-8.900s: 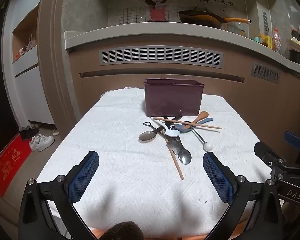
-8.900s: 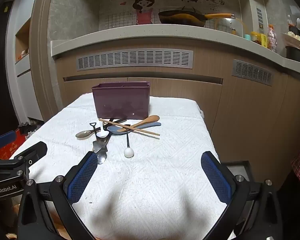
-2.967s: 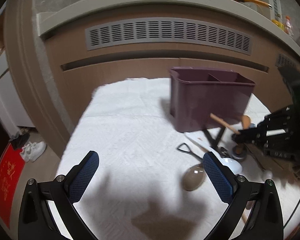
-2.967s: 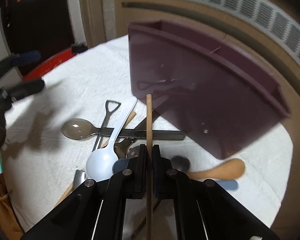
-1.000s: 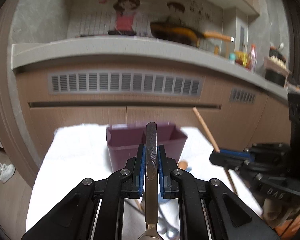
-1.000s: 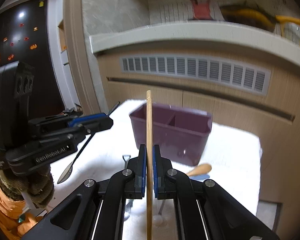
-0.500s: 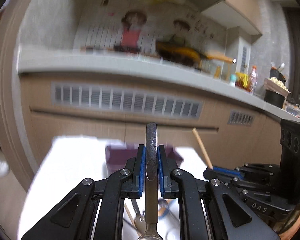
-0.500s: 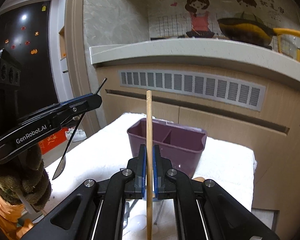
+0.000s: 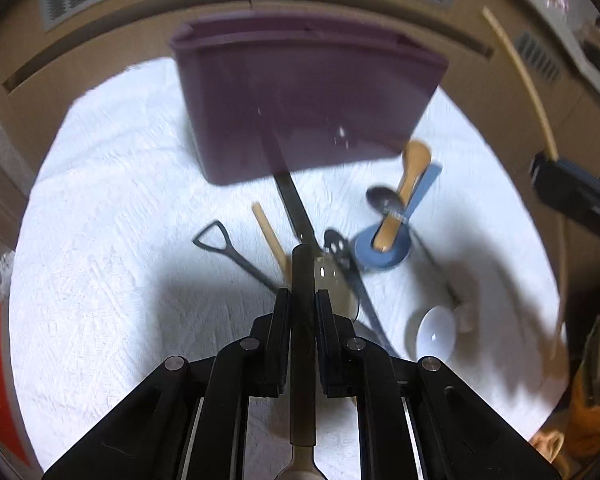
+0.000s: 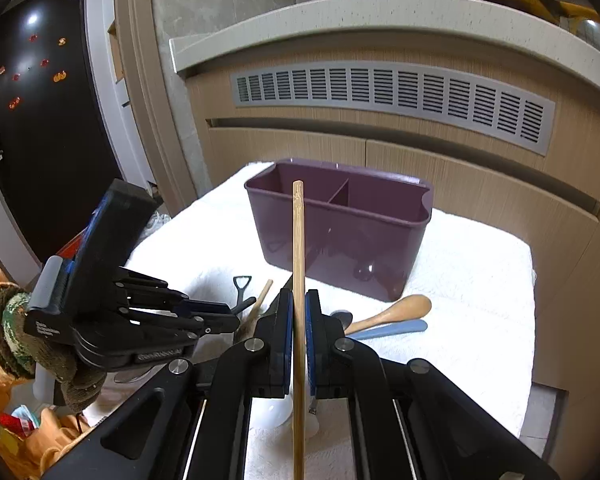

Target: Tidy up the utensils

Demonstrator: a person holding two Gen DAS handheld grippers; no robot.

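Observation:
My left gripper (image 9: pixel 303 300) is shut on a metal spoon (image 9: pixel 303 280), handle forward, held above the utensil pile and tilted down toward it. My right gripper (image 10: pixel 299 300) is shut on a wooden chopstick (image 10: pixel 298 240) that points up in front of the purple two-compartment caddy (image 10: pixel 340 232). The caddy (image 9: pixel 308 92) stands at the back of the white cloth. The left gripper also shows in the right wrist view (image 10: pixel 220 320), low at the left. The right gripper and its chopstick (image 9: pixel 524 80) show at the right edge of the left wrist view.
On the cloth (image 9: pixel 100 240) lie a wooden spoon (image 9: pixel 408 184), a blue spoon (image 9: pixel 384 248), a white spoon (image 9: pixel 434 332), a black shovel-handled utensil (image 9: pixel 228 252), a second chopstick (image 9: pixel 270 236) and dark metal pieces. A wooden counter with a vent (image 10: pixel 392 92) stands behind.
My left gripper has tipped sharply down from the counter wall to the pile, still holding the spoon. My right gripper has dipped slightly, chopstick still held upright before the caddy.

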